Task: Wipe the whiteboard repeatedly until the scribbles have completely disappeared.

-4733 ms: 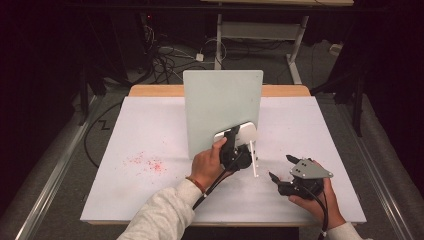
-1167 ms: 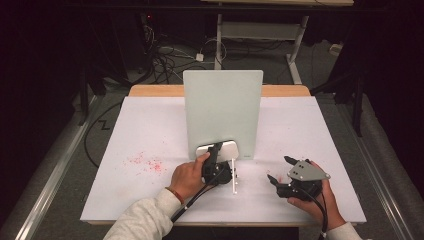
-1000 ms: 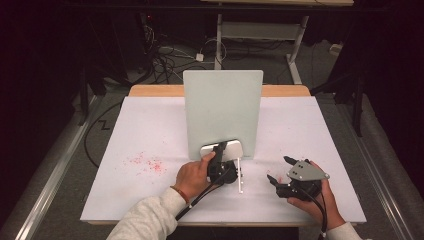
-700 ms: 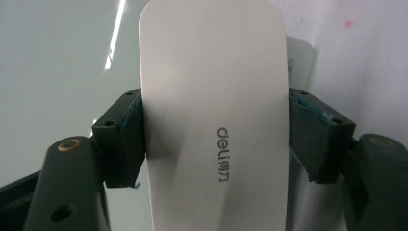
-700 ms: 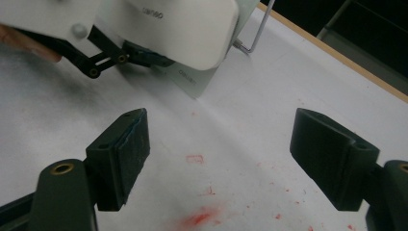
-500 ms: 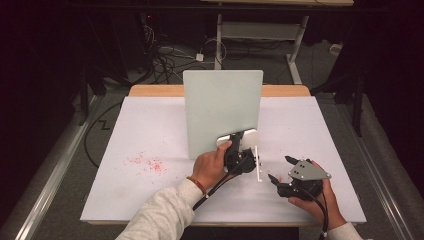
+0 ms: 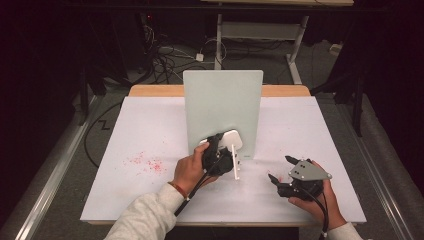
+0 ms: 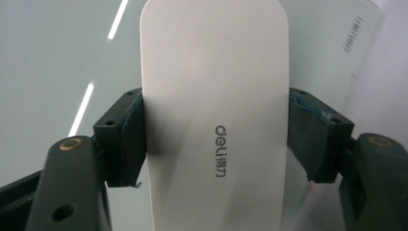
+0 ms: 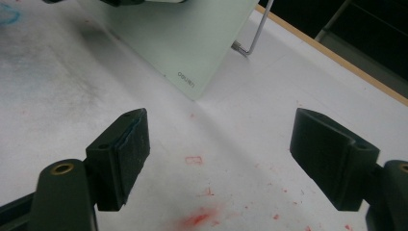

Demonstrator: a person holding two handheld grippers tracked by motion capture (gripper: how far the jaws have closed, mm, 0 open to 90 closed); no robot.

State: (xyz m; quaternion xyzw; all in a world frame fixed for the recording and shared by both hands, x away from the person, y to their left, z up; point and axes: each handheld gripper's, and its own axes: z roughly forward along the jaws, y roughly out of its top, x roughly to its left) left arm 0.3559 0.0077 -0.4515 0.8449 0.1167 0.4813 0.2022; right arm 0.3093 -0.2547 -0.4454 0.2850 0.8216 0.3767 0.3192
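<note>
The white eraser [image 8: 214, 120] bears the grey word "deli" with small characters after it, and the pale green glass board [image 7: 223, 112] carries the same "deli" mark near its lower corner, seen in the right gripper view [image 9: 185, 79]. The left gripper [image 7: 220, 156] is clamped on the eraser's two long sides, pressing it against the board's lower front face, mid-table. The right gripper [image 7: 280, 170], jaws apart, rests near the table's [image 7: 150, 130] front right edge over red smudges [image 9: 199, 216].

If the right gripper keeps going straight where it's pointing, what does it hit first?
Probably the bare table top; the right gripper points down at it. Beyond lies the glass board's lower corner.
</note>
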